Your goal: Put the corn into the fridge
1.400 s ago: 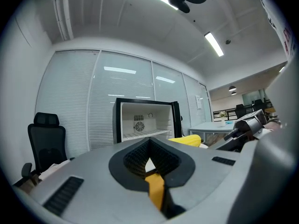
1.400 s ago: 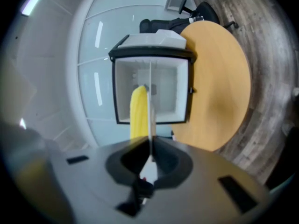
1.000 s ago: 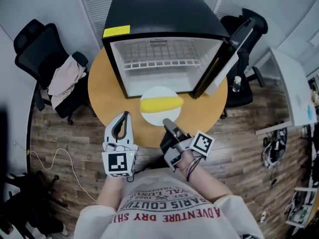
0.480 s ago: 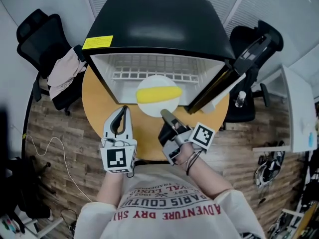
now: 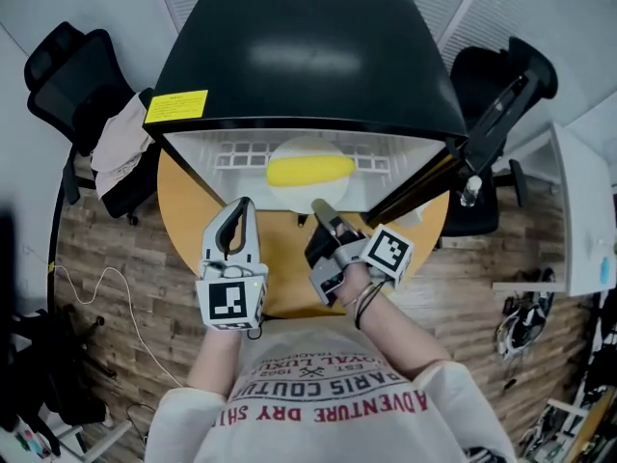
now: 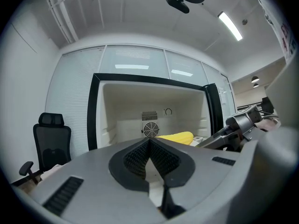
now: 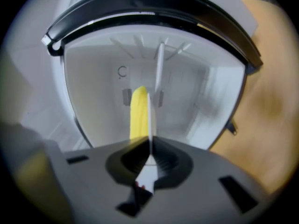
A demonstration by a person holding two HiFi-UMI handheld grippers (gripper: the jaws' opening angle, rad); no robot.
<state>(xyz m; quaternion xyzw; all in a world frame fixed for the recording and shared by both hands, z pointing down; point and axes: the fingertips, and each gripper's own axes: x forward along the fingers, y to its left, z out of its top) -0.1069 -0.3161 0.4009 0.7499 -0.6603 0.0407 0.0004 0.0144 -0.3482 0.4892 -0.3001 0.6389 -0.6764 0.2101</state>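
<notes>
The yellow corn (image 5: 309,170) lies on a white plate (image 5: 307,149), which is held level in the mouth of the open black fridge (image 5: 299,46), over its white wire shelf (image 5: 236,147). My right gripper (image 5: 320,207) is shut on the plate's near rim. In the right gripper view the plate (image 7: 150,118) shows edge-on as a thin white line between the jaws, with the corn (image 7: 138,112) to its left. My left gripper (image 5: 242,205) hovers shut and empty over the table, left of the plate. The left gripper view has the corn (image 6: 176,137) inside the fridge cavity.
The fridge stands on a round wooden table (image 5: 191,204), its door (image 5: 487,128) swung open to the right. A black chair draped with clothes (image 5: 114,145) is at the left. Another black chair (image 5: 492,66) and a small bottle (image 5: 469,190) are behind the door.
My right gripper has carried the plate with the corn up off the table and forward into the fridge opening. The left gripper has stayed beside it, shut.
</notes>
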